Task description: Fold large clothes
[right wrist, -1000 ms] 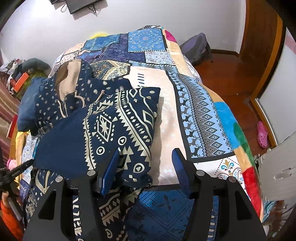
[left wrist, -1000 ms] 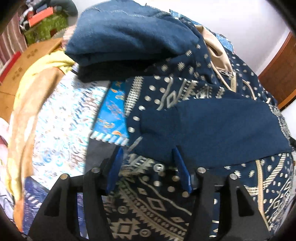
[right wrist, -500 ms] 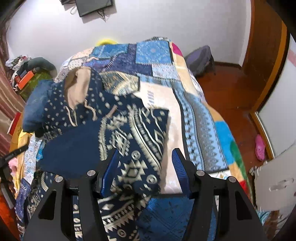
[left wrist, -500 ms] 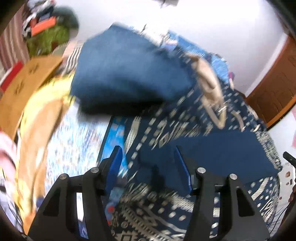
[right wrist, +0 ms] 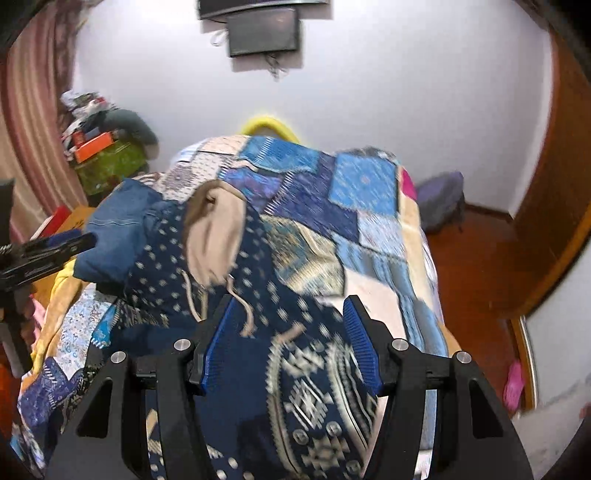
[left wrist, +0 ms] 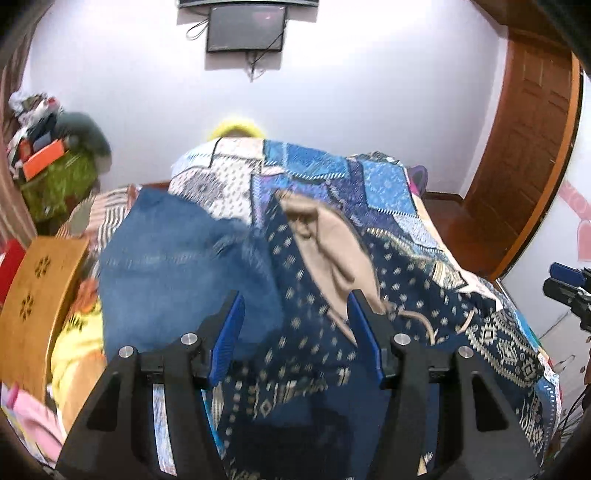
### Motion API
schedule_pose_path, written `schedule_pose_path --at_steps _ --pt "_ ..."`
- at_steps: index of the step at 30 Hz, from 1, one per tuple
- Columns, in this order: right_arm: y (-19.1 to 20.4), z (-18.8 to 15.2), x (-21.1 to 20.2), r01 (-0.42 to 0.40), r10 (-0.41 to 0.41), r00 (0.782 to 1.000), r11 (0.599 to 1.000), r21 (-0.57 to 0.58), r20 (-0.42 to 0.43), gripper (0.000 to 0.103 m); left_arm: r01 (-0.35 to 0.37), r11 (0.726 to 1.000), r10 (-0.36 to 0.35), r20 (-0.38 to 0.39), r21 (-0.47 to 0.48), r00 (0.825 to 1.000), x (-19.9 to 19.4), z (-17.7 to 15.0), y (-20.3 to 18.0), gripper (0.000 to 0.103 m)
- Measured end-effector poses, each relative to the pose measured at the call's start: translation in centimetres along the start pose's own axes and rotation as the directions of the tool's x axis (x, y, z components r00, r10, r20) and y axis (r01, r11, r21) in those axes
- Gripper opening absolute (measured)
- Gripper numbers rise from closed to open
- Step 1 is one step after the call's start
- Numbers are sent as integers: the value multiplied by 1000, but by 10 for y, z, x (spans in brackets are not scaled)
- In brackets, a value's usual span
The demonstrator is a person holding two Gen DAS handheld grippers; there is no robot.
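Note:
A navy patterned hoodie [left wrist: 424, 291] with a beige-lined hood [left wrist: 328, 240] lies on the bed; it also shows in the right wrist view [right wrist: 295, 354] with its hood [right wrist: 214, 236] and drawstrings. My left gripper [left wrist: 295, 321] is open and empty above the hoodie's left part. My right gripper [right wrist: 288, 332] is open and empty above its patterned front. Each gripper appears at the edge of the other's view, the right gripper [left wrist: 569, 291] and the left gripper [right wrist: 40, 254].
Folded blue jeans [left wrist: 173, 266] lie left of the hoodie on the patchwork bedspread [right wrist: 351, 206]. A wooden board [left wrist: 37, 302] and clutter [left wrist: 48, 158] stand at the left. A wooden door [left wrist: 524, 147], a backpack [right wrist: 439, 203] on the floor and a wall screen [left wrist: 245, 27] are beyond.
Both grippers have lifted and tilted up from the hoodie, so the wall and screen came into view. Both stay open and empty. The hoodie lies as before.

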State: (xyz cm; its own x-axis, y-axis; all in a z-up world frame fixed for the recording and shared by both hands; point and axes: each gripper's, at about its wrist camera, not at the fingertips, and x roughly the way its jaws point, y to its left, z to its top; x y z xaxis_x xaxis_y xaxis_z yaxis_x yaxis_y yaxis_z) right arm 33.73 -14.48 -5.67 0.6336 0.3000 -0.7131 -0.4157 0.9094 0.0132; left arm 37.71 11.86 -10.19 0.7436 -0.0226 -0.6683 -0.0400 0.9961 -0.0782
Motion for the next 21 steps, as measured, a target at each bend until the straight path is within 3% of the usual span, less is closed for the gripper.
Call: schedule_pose_path --at_steps 8,16,21 --pt "34 32 52 -74 72 997 995 -70 -20 55 -54 997 53 22 56 998 46 34 -16 57" --pt "34 65 124 -143 146 983 989 32 -108 55 -25 997 28 -37 71 999 95 45 -13 56" --pt "31 74 180 -151 161 961 987 63 -223 55 -19 999 23 -98 43 995 129 51 0 47"
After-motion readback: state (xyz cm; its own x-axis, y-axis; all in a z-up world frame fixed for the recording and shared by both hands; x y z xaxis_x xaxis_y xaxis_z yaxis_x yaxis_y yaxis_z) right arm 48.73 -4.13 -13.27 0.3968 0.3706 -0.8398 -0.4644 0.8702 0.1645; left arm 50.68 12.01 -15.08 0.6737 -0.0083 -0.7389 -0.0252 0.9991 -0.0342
